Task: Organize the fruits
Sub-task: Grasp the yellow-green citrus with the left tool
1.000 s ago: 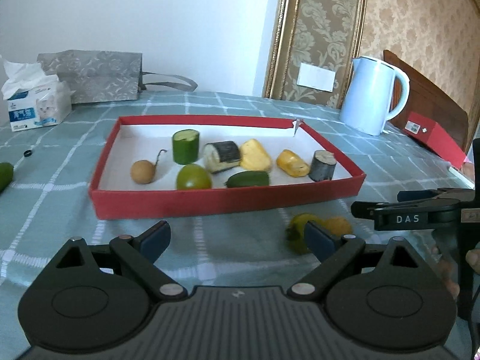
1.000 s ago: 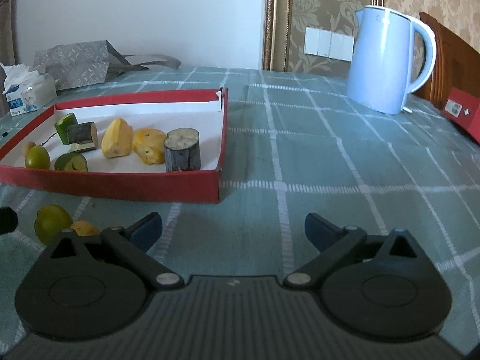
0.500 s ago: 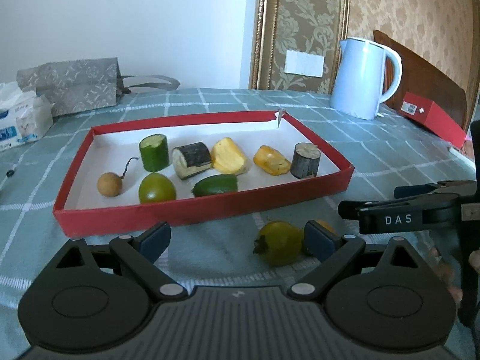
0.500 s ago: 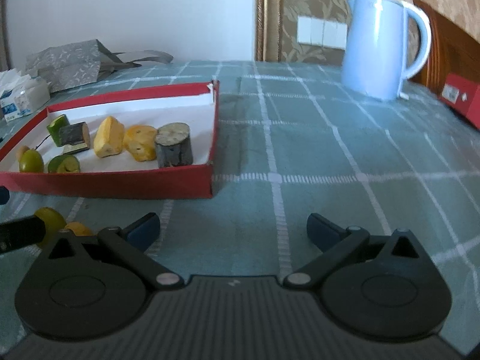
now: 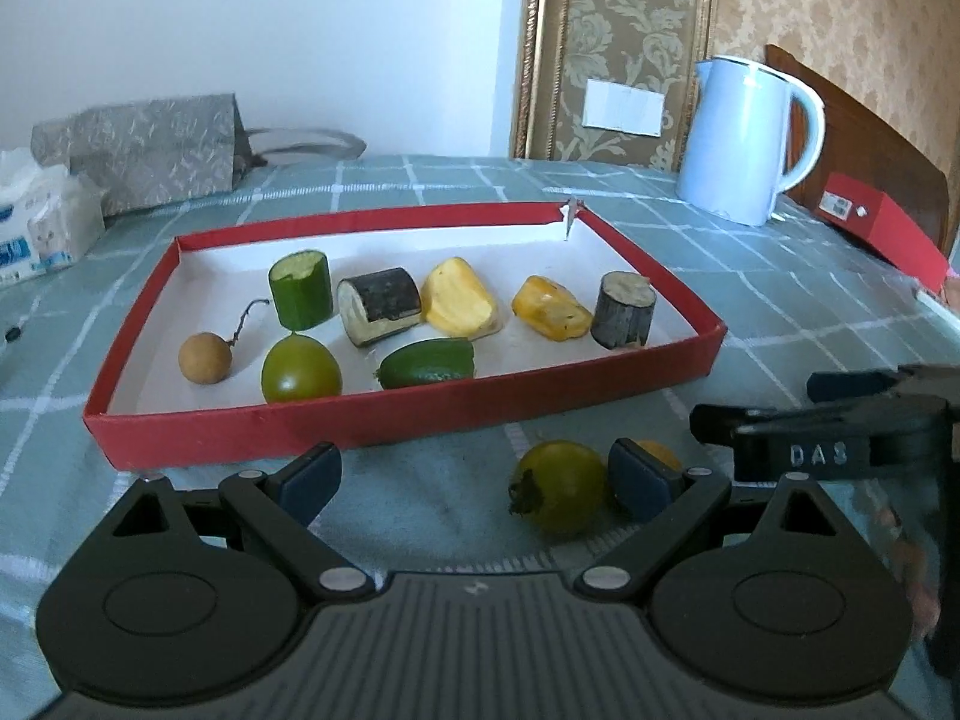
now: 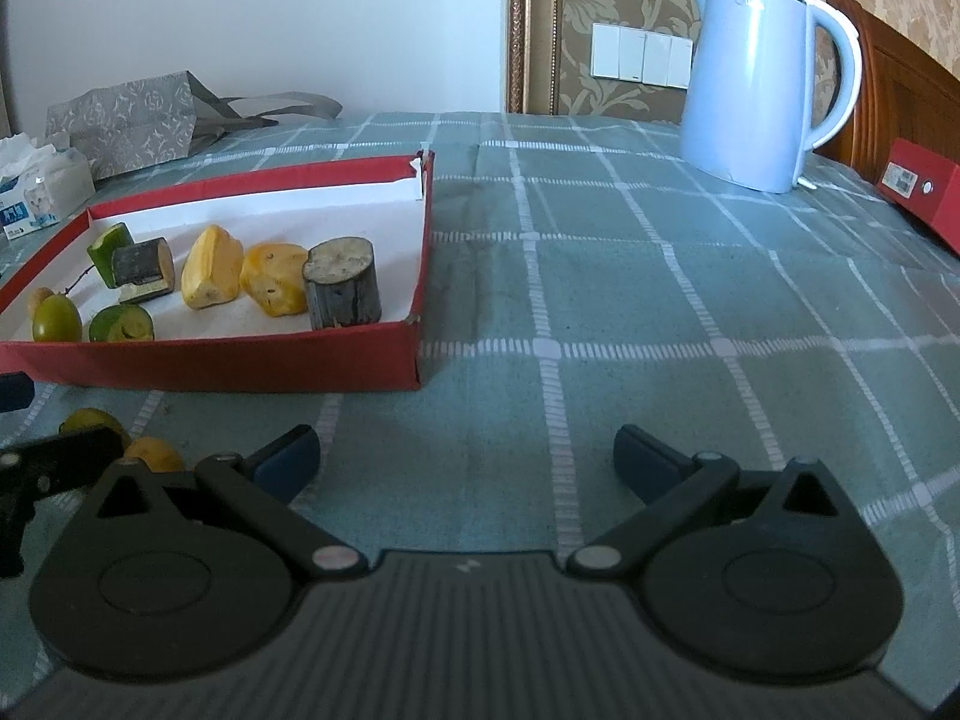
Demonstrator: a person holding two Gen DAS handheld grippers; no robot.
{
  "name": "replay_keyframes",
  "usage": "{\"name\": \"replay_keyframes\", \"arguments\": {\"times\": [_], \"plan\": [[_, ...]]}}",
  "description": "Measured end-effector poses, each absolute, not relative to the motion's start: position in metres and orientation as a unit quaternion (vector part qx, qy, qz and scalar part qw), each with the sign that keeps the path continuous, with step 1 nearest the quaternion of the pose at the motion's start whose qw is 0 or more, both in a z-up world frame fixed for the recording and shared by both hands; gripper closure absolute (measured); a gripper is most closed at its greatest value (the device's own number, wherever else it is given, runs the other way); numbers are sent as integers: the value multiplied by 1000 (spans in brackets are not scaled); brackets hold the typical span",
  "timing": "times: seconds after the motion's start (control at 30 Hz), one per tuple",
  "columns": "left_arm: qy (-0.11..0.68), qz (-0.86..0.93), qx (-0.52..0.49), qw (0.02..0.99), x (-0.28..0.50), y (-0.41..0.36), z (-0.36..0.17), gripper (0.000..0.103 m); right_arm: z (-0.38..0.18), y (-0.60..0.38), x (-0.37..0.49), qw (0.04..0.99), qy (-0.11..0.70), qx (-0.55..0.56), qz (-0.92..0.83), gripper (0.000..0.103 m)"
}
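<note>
your left gripper [image 5: 474, 477] sits at the bottom of the left wrist view, jaws spread wide and holding nothing. between its fingertips, toward the right one, lies one yellow-green round fruit [image 5: 559, 486] on the checked tablecloth [image 5: 780, 300]; one small orange-yellow fruit [image 5: 659, 455] shows just behind the right fingertip, mostly hidden. both lie outside the tray, just in front of its near wall.

the red tray [image 5: 390, 417], one in number, fills the centre of the frame. it holds eight pieces: one brown longan with stem [image 5: 204, 357] at left, one green round fruit [image 5: 301, 371], one upright green cucumber section [image 5: 300, 290], one lying green cucumber end [image 5: 428, 363], two dark-skinned cut sections (one lying [image 5: 379, 306], one upright at right [image 5: 624, 309]), and two yellow pieces (the larger [image 5: 459, 300], the smaller [image 5: 551, 315]).

your right gripper [image 6: 465, 459], bottom of the right wrist view, is likewise fully spread and empty, over bare cloth to the right of the tray; in the left wrist view it enters from the right edge.

background, one each: pale blue kettle [image 5: 747, 141] upper right, red box [image 5: 882, 231] at right edge, grey patterned bag [image 5: 141, 150] upper left, tissue pack [image 5: 36, 222] at left edge.
</note>
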State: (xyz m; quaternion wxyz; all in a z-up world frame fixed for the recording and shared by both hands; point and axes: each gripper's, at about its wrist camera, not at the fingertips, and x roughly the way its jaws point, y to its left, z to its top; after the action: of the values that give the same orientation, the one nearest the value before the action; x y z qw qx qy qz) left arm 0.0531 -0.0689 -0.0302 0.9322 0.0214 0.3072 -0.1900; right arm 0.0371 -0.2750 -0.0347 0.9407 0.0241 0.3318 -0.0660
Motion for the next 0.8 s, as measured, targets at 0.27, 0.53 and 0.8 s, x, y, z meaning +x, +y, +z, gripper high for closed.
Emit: {"name": "replay_keyframes", "arguments": {"times": [0.27, 0.53, 0.8], "plan": [[286, -192, 67, 936, 41, -72, -28, 7, -35, -275, 37, 941, 332, 23, -66, 0], [287, -179, 90, 937, 52, -87, -28, 7, -35, -274, 37, 941, 332, 22, -67, 0], [299, -162, 95, 935, 50, -77, -38, 23, -35, -275, 37, 941, 332, 22, -67, 0]]}}
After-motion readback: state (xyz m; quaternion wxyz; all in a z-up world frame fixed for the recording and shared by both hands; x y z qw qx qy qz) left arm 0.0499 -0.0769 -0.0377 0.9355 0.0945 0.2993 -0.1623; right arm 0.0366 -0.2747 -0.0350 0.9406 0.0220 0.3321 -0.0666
